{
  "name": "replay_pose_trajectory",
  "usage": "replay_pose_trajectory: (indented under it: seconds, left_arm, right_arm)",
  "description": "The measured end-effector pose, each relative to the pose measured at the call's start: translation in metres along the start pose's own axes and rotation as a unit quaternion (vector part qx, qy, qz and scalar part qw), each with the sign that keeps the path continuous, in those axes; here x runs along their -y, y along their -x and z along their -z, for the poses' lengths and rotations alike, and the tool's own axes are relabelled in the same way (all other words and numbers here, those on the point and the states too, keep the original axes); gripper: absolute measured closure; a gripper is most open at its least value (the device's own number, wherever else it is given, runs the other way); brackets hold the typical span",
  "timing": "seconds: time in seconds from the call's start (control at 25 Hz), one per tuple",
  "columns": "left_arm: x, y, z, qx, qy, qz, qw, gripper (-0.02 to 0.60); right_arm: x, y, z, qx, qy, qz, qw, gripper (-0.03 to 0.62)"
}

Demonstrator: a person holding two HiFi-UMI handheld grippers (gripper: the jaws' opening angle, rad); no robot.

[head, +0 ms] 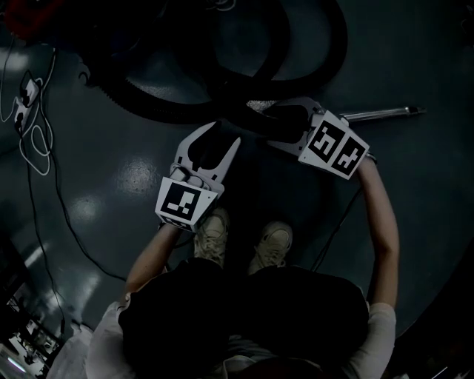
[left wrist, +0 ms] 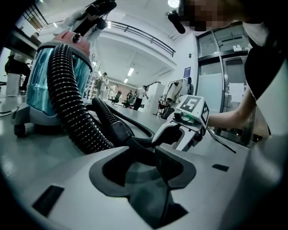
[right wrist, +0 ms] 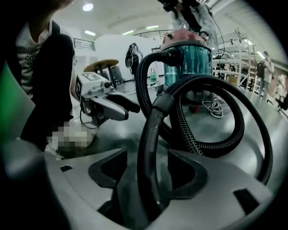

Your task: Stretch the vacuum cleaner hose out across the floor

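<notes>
The black ribbed hose lies coiled on the dark floor ahead of me, running from the red and teal vacuum cleaner at the top left. In the right gripper view the hose's smooth black end tube passes between the jaws of my right gripper, with a gap on each side, so it is open. My left gripper is open too, and the hose cuff leads down to the mouth of its jaws. In the head view both grippers meet at the near loop.
A white power strip with looped cables lies at the left. A thin black cable crosses the floor. A metal wand tube lies at the right. My shoes stand just behind the grippers. People stand far off.
</notes>
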State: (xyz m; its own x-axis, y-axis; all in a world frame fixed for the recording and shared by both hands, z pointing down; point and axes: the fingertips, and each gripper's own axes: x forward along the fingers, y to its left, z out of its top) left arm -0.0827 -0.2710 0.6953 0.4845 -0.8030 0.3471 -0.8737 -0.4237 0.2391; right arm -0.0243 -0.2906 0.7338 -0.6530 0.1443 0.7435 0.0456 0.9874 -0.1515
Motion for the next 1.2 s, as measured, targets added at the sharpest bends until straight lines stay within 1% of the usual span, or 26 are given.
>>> replay_pose_trajectory:
  seconds: [0.12,0.2,0.28,0.36,0.4,0.44,0.48,0.6,0.72,0.84,0.96,1.04,1.12,1.2]
  left_arm:
    - [0.002,-0.003,0.002,-0.007,-0.008,0.004,0.9999,0.423]
    - [0.006,-0.005,0.003,-0.010,-0.017,0.009,0.9998,0.423]
    - [0.008,-0.006,0.005,-0.011,-0.022,0.012,0.9996,0.423]
    - [0.007,-0.007,0.005,-0.012,-0.021,0.011,0.9996,0.423]
    - [0.006,-0.007,0.006,-0.012,-0.020,0.010,0.9997,0.423]
    - [0.005,-0.008,0.006,-0.012,-0.021,0.008,0.9997,0.423]
    - [0.004,-0.008,0.007,-0.012,-0.021,0.006,0.9997,0.423]
    - [-0.001,-0.007,0.009,-0.012,-0.022,0.000,0.9997,0.423]
    - [-0.004,-0.006,0.010,-0.010,-0.019,-0.005,0.9998,0.423]
    - [-0.001,-0.005,0.007,-0.002,-0.022,-0.004,0.9998,0.423]
    - [0.005,-0.007,-0.008,0.041,-0.046,0.005,0.9981,0.423]
    - [0.010,-0.006,-0.018,0.062,-0.054,0.005,0.9966,0.423]
    - [0.013,-0.003,-0.024,0.072,-0.054,0.003,0.9959,0.423]
    - [0.013,-0.002,-0.025,0.072,-0.055,0.003,0.9959,0.423]
  right_arm:
    - [0.007,-0.009,0.020,-0.064,0.034,0.011,0.997,0.326]
    - [0.008,-0.020,0.034,-0.097,0.055,0.013,0.994,0.326]
    - [0.004,-0.034,0.045,-0.123,0.075,0.005,0.990,0.326]
    - [-0.001,-0.047,0.055,-0.157,0.098,-0.004,0.983,0.328]
    - [-0.001,-0.050,0.059,-0.171,0.108,-0.007,0.979,0.338]
    - [-0.001,-0.052,0.060,-0.177,0.111,-0.011,0.978,0.391]
    - [0.000,-0.051,0.059,-0.174,0.109,-0.019,0.978,0.440]
    - [-0.002,-0.047,0.054,-0.154,0.097,-0.037,0.983,0.441]
    - [-0.007,-0.045,0.049,-0.133,0.085,-0.038,0.987,0.441]
    - [-0.010,-0.042,0.039,-0.114,0.065,-0.021,0.991,0.441]
    - [-0.001,-0.037,0.017,-0.089,0.030,0.006,0.996,0.440]
    - [0.011,-0.028,0.003,-0.074,0.004,0.023,0.997,0.439]
    - [0.023,-0.017,-0.008,-0.060,-0.016,0.036,0.997,0.439]
    - [0.034,-0.004,-0.021,-0.044,-0.038,0.049,0.997,0.439]
